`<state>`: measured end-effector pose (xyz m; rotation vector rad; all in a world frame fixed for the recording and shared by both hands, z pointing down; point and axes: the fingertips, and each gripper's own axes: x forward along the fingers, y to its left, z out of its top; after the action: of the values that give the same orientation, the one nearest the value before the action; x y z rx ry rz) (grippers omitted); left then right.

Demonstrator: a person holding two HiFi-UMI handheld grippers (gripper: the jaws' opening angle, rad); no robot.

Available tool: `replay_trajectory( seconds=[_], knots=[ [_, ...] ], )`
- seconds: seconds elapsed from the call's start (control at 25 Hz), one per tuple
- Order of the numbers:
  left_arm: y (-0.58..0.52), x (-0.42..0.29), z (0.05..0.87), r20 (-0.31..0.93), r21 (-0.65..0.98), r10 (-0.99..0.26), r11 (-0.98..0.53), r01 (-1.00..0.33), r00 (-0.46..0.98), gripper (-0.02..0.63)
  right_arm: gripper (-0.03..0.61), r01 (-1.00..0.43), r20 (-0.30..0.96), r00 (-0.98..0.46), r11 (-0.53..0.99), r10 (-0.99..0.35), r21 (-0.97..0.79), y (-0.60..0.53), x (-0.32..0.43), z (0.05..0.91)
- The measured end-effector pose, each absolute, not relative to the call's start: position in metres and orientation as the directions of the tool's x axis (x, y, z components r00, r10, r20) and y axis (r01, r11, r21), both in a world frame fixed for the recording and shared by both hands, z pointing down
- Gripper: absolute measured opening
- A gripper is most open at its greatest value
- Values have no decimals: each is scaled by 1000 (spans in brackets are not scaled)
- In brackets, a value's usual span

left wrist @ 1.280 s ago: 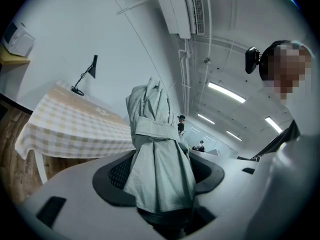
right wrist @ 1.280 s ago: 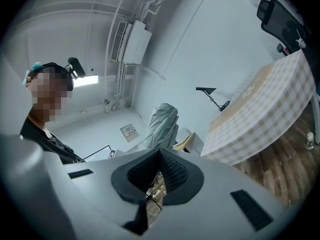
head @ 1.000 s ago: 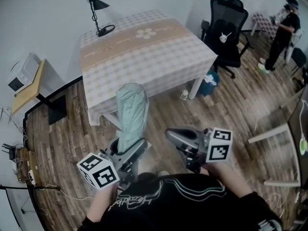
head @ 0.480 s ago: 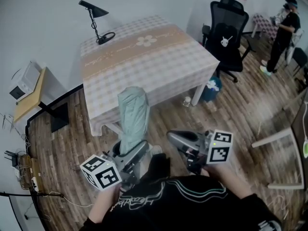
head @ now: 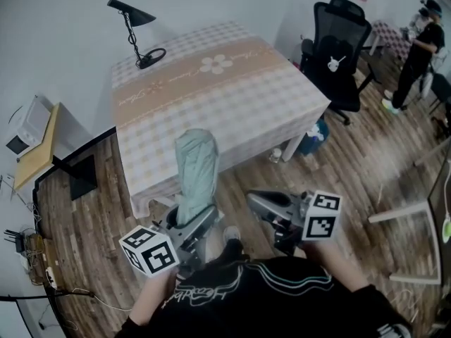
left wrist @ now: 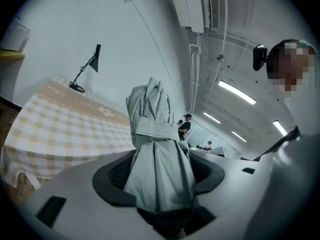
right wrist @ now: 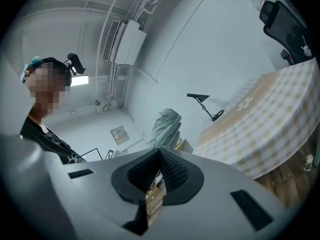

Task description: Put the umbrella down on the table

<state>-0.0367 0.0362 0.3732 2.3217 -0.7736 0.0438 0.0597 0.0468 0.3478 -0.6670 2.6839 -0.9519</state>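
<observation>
A folded pale green umbrella (head: 196, 166) stands upright in my left gripper (head: 193, 222), whose jaws are shut on its lower part. In the left gripper view the umbrella (left wrist: 157, 149) fills the space between the pads of the left gripper (left wrist: 162, 173), with its strap wrapped round the cloth. The table (head: 211, 83), under a checked beige cloth, lies just ahead of the umbrella. My right gripper (head: 258, 201) is held level beside it on the right, shut and empty. From the right gripper (right wrist: 159, 173) the umbrella (right wrist: 165, 126) shows to the left and the table (right wrist: 265, 119) to the right.
A black desk lamp (head: 134, 30) stands on the table's far left corner. A black office chair (head: 337, 48) is at the table's right, with a blue bin (head: 313, 134) and a small bottle (head: 275, 155) on the wooden floor beside it. A person (head: 421, 41) stands far right.
Both grippers have moved forward toward the table, the umbrella still upright in the left one. The table's near edge now lies closer to the umbrella.
</observation>
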Motion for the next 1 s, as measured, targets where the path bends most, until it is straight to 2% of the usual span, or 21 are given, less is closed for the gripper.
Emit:
replay_trajectory(
  seconds=[0.56,1.0],
  knots=[
    [-98,-64,389,263,606,-518,-568,-557,814,268,12,-366,-18,-865,653,-502,-663,-89,37,357],
    [-155,-80,389,284,567,-567,-551,-612,773,268,12,-346,-16,-875,650,-483,-676,-130,26,363]
  ],
)
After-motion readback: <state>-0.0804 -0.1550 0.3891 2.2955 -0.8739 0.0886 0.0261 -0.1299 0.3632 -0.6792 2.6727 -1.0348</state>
